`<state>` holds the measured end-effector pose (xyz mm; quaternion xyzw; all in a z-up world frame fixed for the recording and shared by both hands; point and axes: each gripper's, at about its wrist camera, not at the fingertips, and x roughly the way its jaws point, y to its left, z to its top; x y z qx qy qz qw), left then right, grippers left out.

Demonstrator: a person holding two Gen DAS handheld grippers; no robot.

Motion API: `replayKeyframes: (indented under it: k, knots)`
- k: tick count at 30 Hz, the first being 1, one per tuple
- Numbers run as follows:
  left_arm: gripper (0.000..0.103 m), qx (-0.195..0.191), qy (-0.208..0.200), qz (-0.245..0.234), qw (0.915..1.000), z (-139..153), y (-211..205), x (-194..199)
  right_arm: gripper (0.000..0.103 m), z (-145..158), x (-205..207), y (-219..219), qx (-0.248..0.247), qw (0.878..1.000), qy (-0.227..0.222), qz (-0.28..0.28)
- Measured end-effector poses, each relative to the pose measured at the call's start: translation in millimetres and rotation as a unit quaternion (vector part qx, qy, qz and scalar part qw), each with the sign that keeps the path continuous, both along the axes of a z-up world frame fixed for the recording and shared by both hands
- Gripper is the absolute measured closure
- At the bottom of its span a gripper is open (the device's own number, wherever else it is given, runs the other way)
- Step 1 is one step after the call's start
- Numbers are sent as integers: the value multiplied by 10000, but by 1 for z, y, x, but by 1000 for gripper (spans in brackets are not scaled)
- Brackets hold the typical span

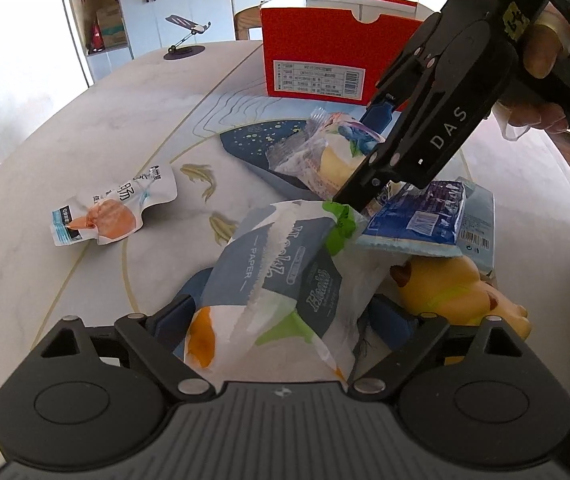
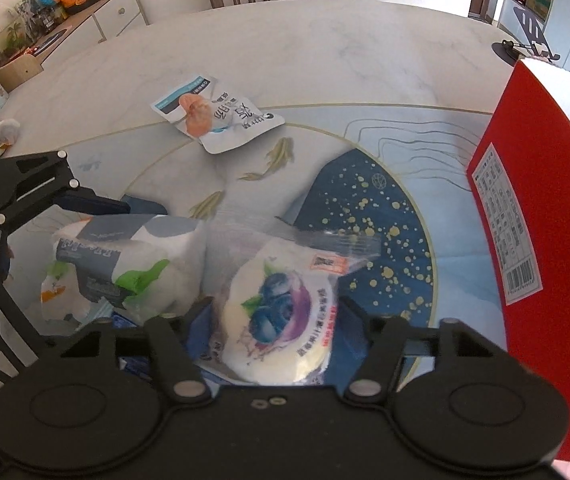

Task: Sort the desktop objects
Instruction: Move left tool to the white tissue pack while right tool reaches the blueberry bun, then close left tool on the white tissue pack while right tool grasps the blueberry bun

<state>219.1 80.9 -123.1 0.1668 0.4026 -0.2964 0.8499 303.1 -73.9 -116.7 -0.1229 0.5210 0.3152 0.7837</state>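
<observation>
While both grippers straddle packets on the table (image 2: 325, 52), the right gripper (image 2: 275, 312) pinches the blueberry bun packet (image 2: 281, 316); the left gripper (image 1: 285, 312) stands wide around the tissue pack (image 1: 281, 276), contact unclear.

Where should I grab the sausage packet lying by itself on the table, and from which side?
Take the sausage packet by its flat sealed edge, coming down from above. It lies flat and alone on the table, clear of the pile, so nothing blocks either finger. The bulge in the middle looks thicker and slippery; the thin rim probably pinches more surely, though lifting an edge off the tabletop may take a slight scoop.
</observation>
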Motion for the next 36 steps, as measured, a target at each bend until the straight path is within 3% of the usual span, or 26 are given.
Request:
replayKeyframes:
  k: [9, 15, 21, 36]
  knots:
    - [21, -79, 96, 290, 9995, 3, 6, -3, 48, 3, 0, -6, -42, 9998, -103, -144]
    - [23, -269, 182, 762, 9966, 6, 18, -10, 49, 8, -2, -15, -23, 9996, -153, -249]
    - [33, -351, 174, 1281, 9910, 13, 26, -18, 50, 17, -4, -22, 65, 9991, -246, -348]
    - [34, -468, -2, 2040, 9778, 35, 31, -45, 50, 51, -18, -50, 360, 9970, -495, -471]
